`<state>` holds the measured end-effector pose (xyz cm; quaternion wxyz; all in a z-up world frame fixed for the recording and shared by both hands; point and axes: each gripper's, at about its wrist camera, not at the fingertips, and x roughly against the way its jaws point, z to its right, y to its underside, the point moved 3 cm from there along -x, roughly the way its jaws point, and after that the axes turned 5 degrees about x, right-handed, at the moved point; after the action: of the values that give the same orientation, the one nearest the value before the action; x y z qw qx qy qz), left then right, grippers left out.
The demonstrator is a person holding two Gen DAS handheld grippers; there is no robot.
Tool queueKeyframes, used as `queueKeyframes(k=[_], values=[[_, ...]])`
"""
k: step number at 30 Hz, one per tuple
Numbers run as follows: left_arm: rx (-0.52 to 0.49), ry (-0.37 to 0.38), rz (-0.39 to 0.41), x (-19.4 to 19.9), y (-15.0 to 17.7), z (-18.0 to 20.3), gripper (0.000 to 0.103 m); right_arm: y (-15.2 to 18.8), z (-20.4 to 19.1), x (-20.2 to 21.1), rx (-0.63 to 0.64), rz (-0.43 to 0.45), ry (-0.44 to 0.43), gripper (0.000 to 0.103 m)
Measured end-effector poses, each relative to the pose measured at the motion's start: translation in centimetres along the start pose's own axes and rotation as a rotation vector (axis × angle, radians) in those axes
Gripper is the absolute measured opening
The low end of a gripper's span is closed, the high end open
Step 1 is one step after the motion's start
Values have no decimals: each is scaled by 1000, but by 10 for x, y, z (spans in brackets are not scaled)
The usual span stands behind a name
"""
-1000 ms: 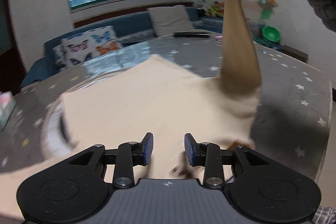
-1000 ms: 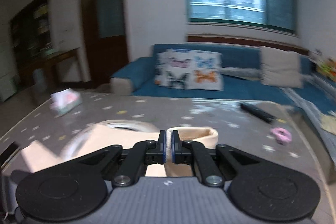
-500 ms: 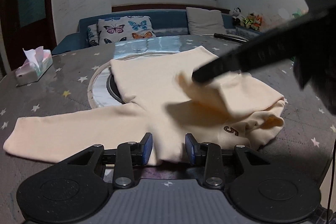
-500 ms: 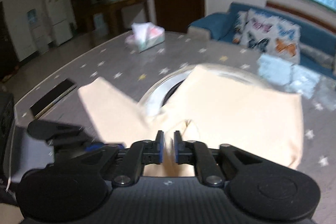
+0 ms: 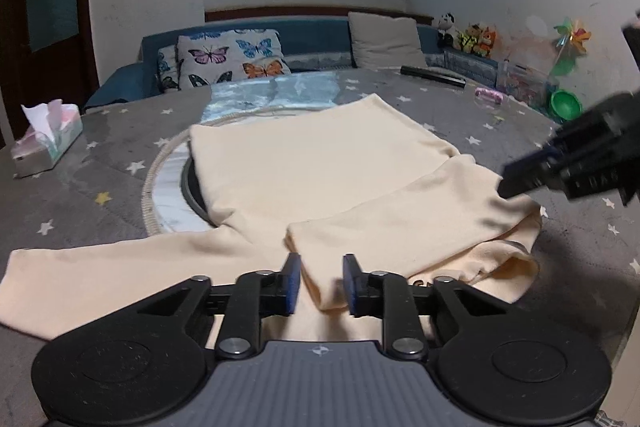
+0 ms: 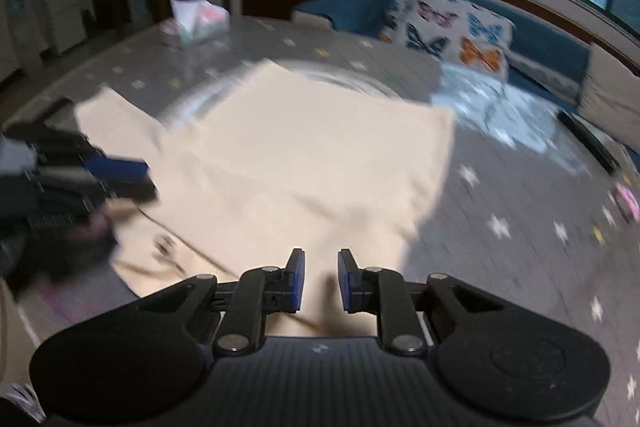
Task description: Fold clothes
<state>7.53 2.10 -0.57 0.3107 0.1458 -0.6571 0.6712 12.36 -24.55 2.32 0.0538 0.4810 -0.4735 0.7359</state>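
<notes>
A cream long-sleeved top (image 5: 312,171) lies flat on the grey star-print table (image 5: 100,155). Its right sleeve (image 5: 400,227) is folded across the body; the left sleeve (image 5: 100,267) stretches out to the left. My left gripper (image 5: 319,285) is open and empty, just above the folded sleeve's cuff at the near edge. My right gripper (image 6: 321,281) is open and empty over the top's right side (image 6: 280,163). It also shows in the left wrist view (image 5: 560,167) at the right. The left gripper shows at the left of the right wrist view (image 6: 120,171).
A tissue box (image 5: 44,139) stands at the table's left. A black remote (image 5: 432,75) and a pink object (image 5: 488,95) lie at the far right. A round glass turntable (image 5: 168,187) lies under the top. A blue sofa with cushions (image 5: 228,59) stands behind.
My right gripper carried the sleeve down across the body, let go of it and drew back to the right. My left gripper stayed open near the front edge.
</notes>
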Motion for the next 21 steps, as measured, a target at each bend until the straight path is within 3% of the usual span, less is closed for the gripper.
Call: queueKeyframes(k=[5, 14, 21], values=[[-3, -16, -15, -8, -4, 0, 11, 20, 16, -11, -47, -17, -9, 16], [-1, -48, -40, -26, -12, 1, 13, -12, 32, -17, -70, 73, -3, 16], [11, -81, -39, -32, -16, -6, 9, -16, 38, -45, -95, 46, 20, 16]])
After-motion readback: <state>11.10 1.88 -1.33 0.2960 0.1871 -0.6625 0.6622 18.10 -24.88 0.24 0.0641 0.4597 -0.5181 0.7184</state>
